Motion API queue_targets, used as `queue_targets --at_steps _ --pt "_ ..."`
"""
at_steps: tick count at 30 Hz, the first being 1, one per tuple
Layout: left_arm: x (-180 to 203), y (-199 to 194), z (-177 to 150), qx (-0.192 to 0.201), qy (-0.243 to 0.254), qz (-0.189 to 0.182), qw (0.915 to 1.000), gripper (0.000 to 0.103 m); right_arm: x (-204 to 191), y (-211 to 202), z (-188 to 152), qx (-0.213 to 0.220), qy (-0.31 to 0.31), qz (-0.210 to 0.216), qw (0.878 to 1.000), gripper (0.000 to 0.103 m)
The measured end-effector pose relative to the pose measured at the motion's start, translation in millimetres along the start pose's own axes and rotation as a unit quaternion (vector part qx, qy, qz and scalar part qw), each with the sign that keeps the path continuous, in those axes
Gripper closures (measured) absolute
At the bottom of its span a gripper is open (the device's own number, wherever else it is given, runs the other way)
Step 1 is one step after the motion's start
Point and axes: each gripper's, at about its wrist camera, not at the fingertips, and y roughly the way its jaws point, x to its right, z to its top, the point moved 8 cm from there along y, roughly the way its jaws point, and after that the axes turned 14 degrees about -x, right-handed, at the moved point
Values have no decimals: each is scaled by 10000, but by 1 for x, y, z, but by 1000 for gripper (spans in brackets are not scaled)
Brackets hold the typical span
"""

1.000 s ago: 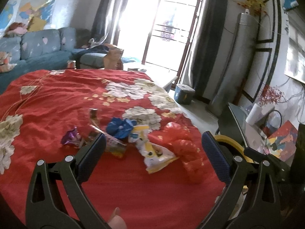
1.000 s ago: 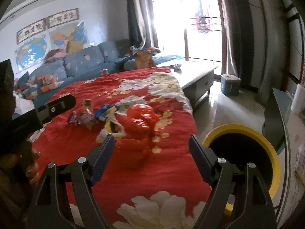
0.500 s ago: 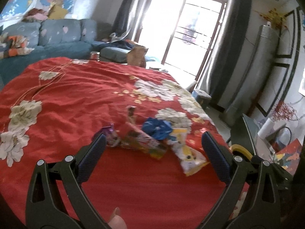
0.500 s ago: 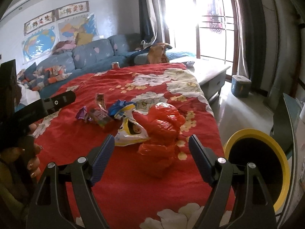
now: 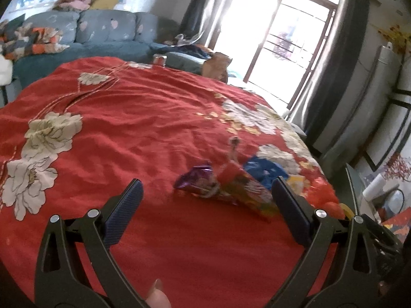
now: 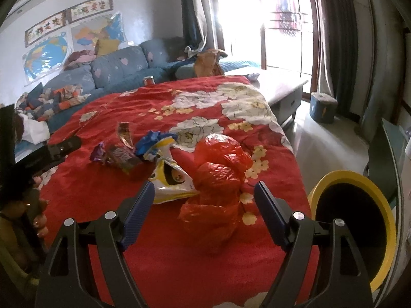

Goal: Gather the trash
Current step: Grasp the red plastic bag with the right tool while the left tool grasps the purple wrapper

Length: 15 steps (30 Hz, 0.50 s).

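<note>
Lying mid-frame on the red cloth, left to right: purple wrapper, snack bag running long axis toward upper left, red bag. Bin at lower right is showing only a dark inside. Left gripper and right gripper are gaping wide, holding nothing.

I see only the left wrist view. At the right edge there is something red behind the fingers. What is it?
Observer: A crumpled red plastic bag, lying on the red bedspread in front of the open right gripper.
Operator: Is a bin near it?
Observer: Yes, a yellow-rimmed bin stands off the bed's edge, on the bag's right.
Operator: What lies left of the bag?
Observer: A white and yellow snack packet, against the bag.
</note>
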Motion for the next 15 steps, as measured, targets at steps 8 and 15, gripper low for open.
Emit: queue_targets --at_steps 8,15 --pt "-23 29 8 -334 -468 -245 9980 24 10 22 2 -193 181 0 9996 26" --pt "-21 53 11 -632 -763 -577 9934 35 13 34 5 -303 273 68 9991 26"
